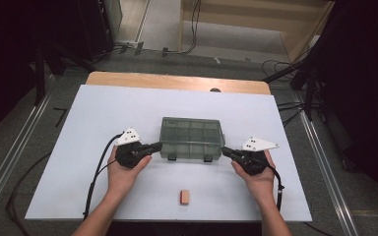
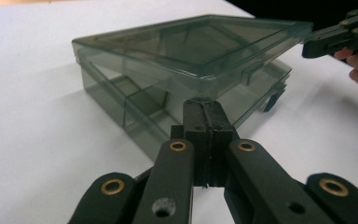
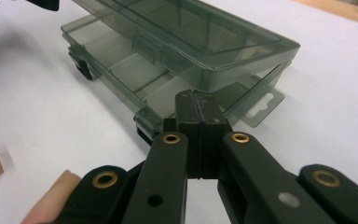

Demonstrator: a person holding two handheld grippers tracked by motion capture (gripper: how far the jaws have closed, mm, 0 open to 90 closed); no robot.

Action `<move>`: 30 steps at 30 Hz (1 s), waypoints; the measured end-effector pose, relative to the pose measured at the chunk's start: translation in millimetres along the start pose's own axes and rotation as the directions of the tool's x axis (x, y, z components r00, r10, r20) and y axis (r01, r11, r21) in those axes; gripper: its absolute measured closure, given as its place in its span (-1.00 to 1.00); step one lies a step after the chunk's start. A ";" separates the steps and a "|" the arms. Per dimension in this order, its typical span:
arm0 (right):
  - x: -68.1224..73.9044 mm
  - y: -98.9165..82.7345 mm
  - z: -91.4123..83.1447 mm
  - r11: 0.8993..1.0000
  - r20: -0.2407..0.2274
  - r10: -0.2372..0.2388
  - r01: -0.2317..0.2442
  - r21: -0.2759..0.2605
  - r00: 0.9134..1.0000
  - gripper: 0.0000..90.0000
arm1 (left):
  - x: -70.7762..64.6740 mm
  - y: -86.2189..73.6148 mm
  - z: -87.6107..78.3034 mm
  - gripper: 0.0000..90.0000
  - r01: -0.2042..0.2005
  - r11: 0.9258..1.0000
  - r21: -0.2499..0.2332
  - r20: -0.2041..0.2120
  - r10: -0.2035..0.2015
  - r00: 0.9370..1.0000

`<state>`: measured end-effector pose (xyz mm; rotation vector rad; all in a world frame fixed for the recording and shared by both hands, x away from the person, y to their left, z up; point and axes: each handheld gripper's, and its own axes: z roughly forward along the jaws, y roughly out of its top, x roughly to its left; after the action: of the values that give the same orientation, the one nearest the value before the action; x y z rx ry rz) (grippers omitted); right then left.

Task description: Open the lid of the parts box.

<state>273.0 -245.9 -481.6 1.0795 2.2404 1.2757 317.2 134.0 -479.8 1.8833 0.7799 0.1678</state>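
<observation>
High view: left hand-held gripper (image 1: 156, 145) and right hand-held gripper (image 1: 225, 151) both clenched empty, tips at near corners of compartment box (image 1: 192, 138), lid ajar, forearms angled inward over table (image 1: 103, 113).

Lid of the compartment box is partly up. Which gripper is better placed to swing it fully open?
Either, narrowly the left. The left gripper and right gripper, both shut, sit at the front corners of the box, its lid lifted. In the left gripper view the tips seem just under the lid's edge.
</observation>
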 end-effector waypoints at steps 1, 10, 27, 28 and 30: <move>0.4 1.1 -0.9 1.000 -0.004 0.004 -0.004 -0.004 1.000 0.97 | -0.7 0.8 -0.4 1.00 -0.003 1.000 -0.007 0.003 0.003 1.000; 2.6 14.9 -4.6 0.999 0.010 -0.006 0.006 -0.046 1.000 0.96 | -3.9 14.0 1.1 1.00 -0.027 0.998 -0.057 -0.004 0.027 1.000; -12.6 28.9 -14.6 0.986 0.024 0.056 -0.052 -0.160 0.998 -0.35 | 3.4 41.9 10.4 1.00 0.024 0.991 -0.128 -0.002 -0.025 1.000; -12.7 30.4 -13.1 0.985 0.046 0.069 -0.061 -0.161 0.997 -0.70 | 3.6 43.6 11.0 1.00 0.023 0.991 -0.128 -0.002 -0.023 1.000; -15.0 33.1 -6.2 0.983 0.019 0.105 -0.101 -0.153 0.994 -1.00 | 4.0 46.5 12.4 1.00 0.024 0.991 -0.133 -0.006 -0.025 1.000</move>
<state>293.7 -250.7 -451.5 1.1609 2.0537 1.4389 346.3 115.4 -446.1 1.7473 0.7773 0.2066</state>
